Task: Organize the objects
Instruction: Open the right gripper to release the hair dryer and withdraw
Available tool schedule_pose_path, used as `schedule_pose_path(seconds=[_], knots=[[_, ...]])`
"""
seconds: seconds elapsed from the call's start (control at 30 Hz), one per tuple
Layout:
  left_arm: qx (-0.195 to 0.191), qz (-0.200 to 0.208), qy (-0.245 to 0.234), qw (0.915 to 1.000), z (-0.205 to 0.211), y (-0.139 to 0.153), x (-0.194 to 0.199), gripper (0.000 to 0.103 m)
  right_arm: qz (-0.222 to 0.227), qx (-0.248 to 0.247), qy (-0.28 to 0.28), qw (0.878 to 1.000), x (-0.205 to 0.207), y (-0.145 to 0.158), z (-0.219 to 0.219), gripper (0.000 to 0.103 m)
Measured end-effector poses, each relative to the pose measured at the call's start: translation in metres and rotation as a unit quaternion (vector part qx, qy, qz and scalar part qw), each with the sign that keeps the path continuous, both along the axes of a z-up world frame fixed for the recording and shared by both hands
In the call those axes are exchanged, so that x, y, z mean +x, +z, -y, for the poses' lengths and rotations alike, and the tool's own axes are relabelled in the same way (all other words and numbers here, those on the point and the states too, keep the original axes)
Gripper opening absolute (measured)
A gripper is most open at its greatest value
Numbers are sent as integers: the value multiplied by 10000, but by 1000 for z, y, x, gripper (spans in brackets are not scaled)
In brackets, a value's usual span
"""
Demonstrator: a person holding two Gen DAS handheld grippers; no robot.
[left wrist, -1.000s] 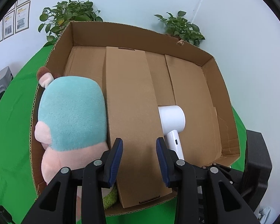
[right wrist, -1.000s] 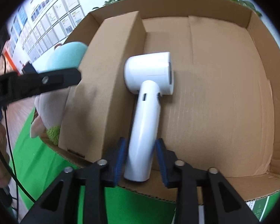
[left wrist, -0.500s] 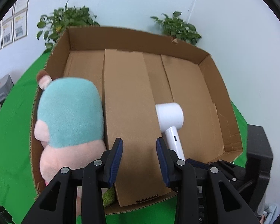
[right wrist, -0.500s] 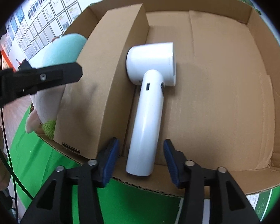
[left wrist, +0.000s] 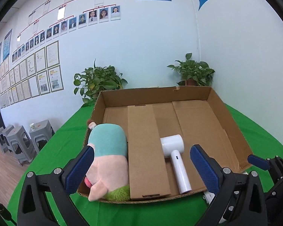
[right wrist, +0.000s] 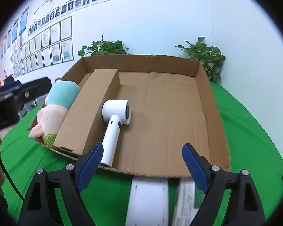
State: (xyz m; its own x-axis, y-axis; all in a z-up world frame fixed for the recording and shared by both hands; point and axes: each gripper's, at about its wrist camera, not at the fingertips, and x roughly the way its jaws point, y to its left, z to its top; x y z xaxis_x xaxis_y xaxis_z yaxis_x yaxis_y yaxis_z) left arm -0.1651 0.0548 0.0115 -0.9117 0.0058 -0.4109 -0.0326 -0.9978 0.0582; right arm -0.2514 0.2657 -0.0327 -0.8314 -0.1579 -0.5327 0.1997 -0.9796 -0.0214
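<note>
The dryer lies flat on the floor of the tray, its handle pointing toward the near rim and its barrel just beside the long carton. It is seen as white, glossy plastic: a short round barrel with a dark mouth and a straight, round handle bearing a small dark slot. It is judged to be rigid, moderately light and rather slippery, with most of its weight in the barrel. A hold across the middle of the handle, close to the barrel, is judged safest, since a grip at the handle's free end could let the head swing down.

The plush, teal above and pink below with a green patch, is lodged between the carton and the tray's left wall. It would be expected to be soft, light and easily squeezed.

The left gripper is held near the tray's front rim with its fingers wide apart and nothing between them. The right gripper is likewise spread and empty, above white items on the green bench.
</note>
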Motion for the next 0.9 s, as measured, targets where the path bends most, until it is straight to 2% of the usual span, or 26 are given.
schedule_pose_path(seconds=[0.13, 0.2, 0.33, 0.37, 0.43, 0.47, 0.5, 0.53, 0.57, 0.6, 0.63, 0.67, 0.7, 0.73, 0.77, 0.8, 0.9], knots=[[68, 112, -62, 9999, -9, 3, 10, 103, 15, -69, -39, 10000, 14, 7, -7, 86], [137, 130, -68, 9998, -13, 5, 18, 103, 50, -98, -61, 9999, 29, 2, -15, 86], [170, 80, -93, 9998, -17, 7, 24, 102, 104, -83, -67, 9999, 33, -3, -16, 85], [186, 79, -106, 9997, -17, 7, 24, 100, 105, -107, -47, 9999, 34, -3, -18, 85], [257, 103, -92, 9996, -17, 5, 24, 84, 66, -163, -24, 9998, 38, -2, -21, 82], [287, 168, -79, 9994, -17, 3, 22, 59, 33, -206, 1, 9998, 41, 0, -22, 77], [316, 267, -103, 9991, -16, 0, 19, 27, 11, -244, 37, 9997, 43, 0, -23, 64], [324, 424, -152, 9985, -17, -4, 16, 15, -3, -262, 70, 9996, 44, 1, -23, 47], [343, 530, -158, 9979, -17, -6, 13, 10, -28, -199, 42, 9998, 46, 1, -22, 39], [396, 523, -173, 9977, -16, -8, 12, 11, -54, -157, 8, 9999, 47, 1, -21, 32], [515, 377, -275, 9976, -15, -6, 16, 11, -74, -138, -15, 9999, 47, 1, -21, 33], [572, 286, -340, 9974, -14, -6, 17, 28, -17, -155, 29, 9999, 46, -1, -22, 33], [607, 240, -369, 9972, -15, -5, 19, 77, 28, -177, 85, 9998, 45, -2, -22, 34], [657, 242, -390, 9968, -15, -4, 19, 103, 25, -169, 111, 9998, 45, -3, -23, 48], [811, 110, -393, 9959, -13, -3, 21, 103, 4, -106, 82, 9999, 43, -5, -22, 62], [878, 91, -396, 9953, -11, -2, 21, 103, -23, -70, 52, 10000, 43, -5, -22, 88], [876, 302, -359, 9951, -10, -4, 14, 103, -155, -129, -24, 9998, 44, -5, -26, 90]])
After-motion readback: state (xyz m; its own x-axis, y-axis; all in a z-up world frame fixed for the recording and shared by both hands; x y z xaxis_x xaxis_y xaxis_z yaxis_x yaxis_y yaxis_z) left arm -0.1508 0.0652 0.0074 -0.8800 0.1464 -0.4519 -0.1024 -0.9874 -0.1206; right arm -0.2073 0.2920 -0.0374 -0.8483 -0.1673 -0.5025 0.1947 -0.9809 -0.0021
